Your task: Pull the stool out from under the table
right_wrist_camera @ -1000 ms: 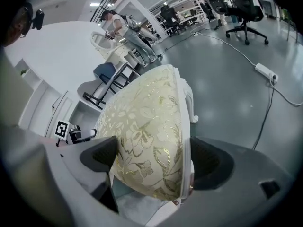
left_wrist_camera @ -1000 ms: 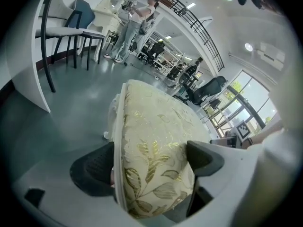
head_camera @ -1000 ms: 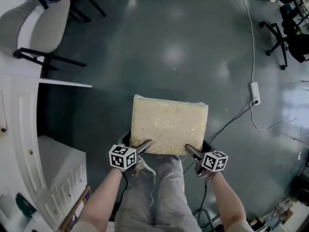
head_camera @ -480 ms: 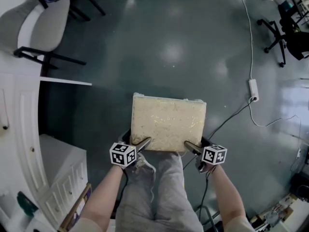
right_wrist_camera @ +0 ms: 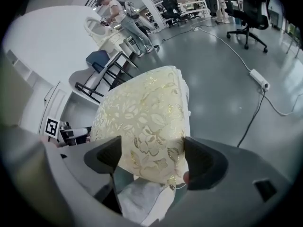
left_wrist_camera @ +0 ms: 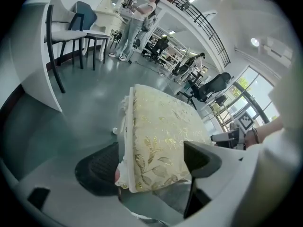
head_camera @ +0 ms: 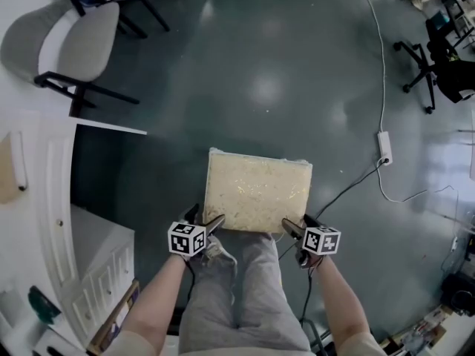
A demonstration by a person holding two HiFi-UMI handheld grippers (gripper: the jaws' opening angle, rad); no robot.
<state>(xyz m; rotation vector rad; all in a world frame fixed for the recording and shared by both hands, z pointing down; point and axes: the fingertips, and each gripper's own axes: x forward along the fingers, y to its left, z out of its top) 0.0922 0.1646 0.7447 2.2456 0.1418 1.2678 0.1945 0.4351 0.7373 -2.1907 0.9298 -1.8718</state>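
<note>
The stool [head_camera: 258, 191], with a cream leaf-patterned cushion on a white frame, stands on the dark floor right in front of my knees. My left gripper [head_camera: 214, 222] is at its near left corner and my right gripper [head_camera: 289, 227] at its near right corner. In the left gripper view the seat's [left_wrist_camera: 161, 131] edge lies between the wide-set jaws of the left gripper [left_wrist_camera: 151, 167]. In the right gripper view the cushion's [right_wrist_camera: 147, 117] corner fills the gap of the right gripper [right_wrist_camera: 151, 160]. Both pairs of jaws have just been closing a little around the seat; I see no squeeze.
A white table [head_camera: 44, 184] and a white drawer unit [head_camera: 96, 251] stand at the left. A grey chair [head_camera: 67, 43] is at the far left, a black office chair [head_camera: 438, 58] at the far right. A power strip [head_camera: 384, 145] and its cable lie right of the stool.
My left gripper has slid back and outward along the cushion toward the near left corner. The stool and the right gripper have kept their places.
</note>
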